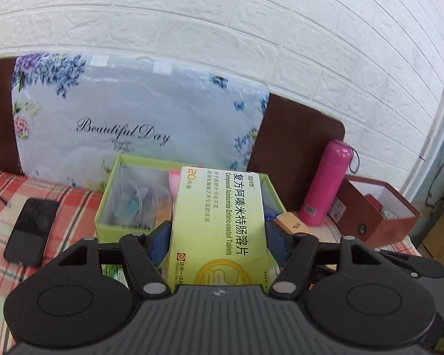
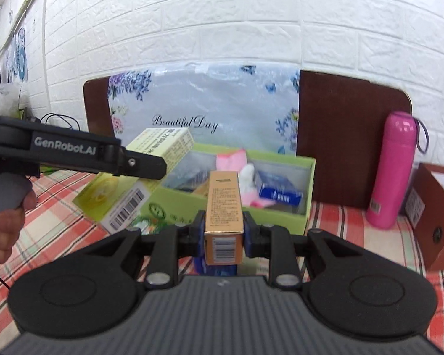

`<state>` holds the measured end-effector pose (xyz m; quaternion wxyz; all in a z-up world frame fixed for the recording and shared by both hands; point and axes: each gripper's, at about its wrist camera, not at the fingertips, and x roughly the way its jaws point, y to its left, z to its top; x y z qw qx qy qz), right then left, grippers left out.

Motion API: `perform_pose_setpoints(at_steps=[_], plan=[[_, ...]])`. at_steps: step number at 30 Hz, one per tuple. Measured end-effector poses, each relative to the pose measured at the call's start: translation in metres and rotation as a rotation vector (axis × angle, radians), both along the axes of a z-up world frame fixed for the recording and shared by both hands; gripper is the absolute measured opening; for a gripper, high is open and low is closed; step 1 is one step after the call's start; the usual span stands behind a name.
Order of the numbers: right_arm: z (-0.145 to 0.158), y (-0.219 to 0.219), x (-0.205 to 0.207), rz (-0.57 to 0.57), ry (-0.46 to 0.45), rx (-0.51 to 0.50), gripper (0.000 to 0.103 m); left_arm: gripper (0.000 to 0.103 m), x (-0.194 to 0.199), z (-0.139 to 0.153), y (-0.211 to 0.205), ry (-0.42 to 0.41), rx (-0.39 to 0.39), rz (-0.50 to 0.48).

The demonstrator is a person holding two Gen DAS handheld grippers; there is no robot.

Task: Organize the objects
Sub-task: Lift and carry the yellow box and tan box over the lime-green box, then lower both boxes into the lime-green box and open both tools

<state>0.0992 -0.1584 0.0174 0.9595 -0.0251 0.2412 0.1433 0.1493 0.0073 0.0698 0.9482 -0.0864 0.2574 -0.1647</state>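
A: Start nearest. What sits between the left gripper fingers?

B: A yellow-green tablet box, lying lengthwise along the fingers. The blue pads press on its two long sides, so the fingers are clamped on it, spread about as wide as the box. Its far end reaches out past the fingertips.

A: And the right gripper?

B: Clamped too, but narrow. A slim tan carton runs between the fingers with its barcode end toward the camera and its far end past the fingertips. The pads touch both its sides.

A: What lies just ahead of the fingertips?

B: An open green box, resting on the red plaid cloth. In the right wrist view it holds a dark blue packet on the right of the carton's tip and something pink behind it. Its other contents are blurred.

A: Anything off to the sides?

B: Left of the right gripper's fingers, the other gripper shows with its tablet box, raised above the cloth, and a hand on its grip. In the left wrist view a black phone lies on the cloth, well left of the fingers. To the right stand a pink flask and an open brown box.

A: And farthest?

B: A flowered cushion reading "Beautiful Day", leaning on a brown headboard before a white brick wall.
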Motion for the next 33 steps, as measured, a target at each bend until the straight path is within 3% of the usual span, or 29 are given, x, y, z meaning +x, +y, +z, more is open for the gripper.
perform_pose_setpoints(at_steps=[7, 13, 19, 22, 23, 25, 29, 33], plan=[[-0.003, 0.015, 0.060, -0.040, -0.014, -0.016, 0.023, 0.069, 0.064, -0.001, -0.004, 0.032, 0.010, 0.031], [-0.023, 0.026, 0.107, -0.072, 0.002, -0.035, 0.023, 0.069, 0.110, -0.013, -0.005, 0.073, 0.021, 0.057], [-0.043, 0.028, 0.136, -0.059, 0.030, -0.038, 0.023, 0.069, 0.135, -0.031, -0.004, 0.102, 0.014, 0.044], [-0.051, 0.033, 0.138, -0.024, 0.026, -0.066, 0.025, 0.076, 0.141, -0.038, -0.004, 0.110, 0.034, 0.066], [-0.052, 0.035, 0.137, -0.018, 0.012, -0.081, 0.029, 0.079, 0.142, -0.040, -0.003, 0.114, 0.037, 0.081], [-0.053, 0.039, 0.132, -0.019, -0.022, -0.118, 0.051, 0.079, 0.141, -0.043, 0.000, 0.109, 0.028, 0.082], [-0.049, 0.040, 0.123, -0.011, -0.052, -0.135, 0.059, 0.079, 0.133, -0.040, 0.003, 0.102, 0.024, 0.089], [-0.041, 0.038, 0.107, -0.027, -0.079, -0.127, 0.079, 0.079, 0.118, -0.030, 0.003, 0.115, 0.051, 0.120]])
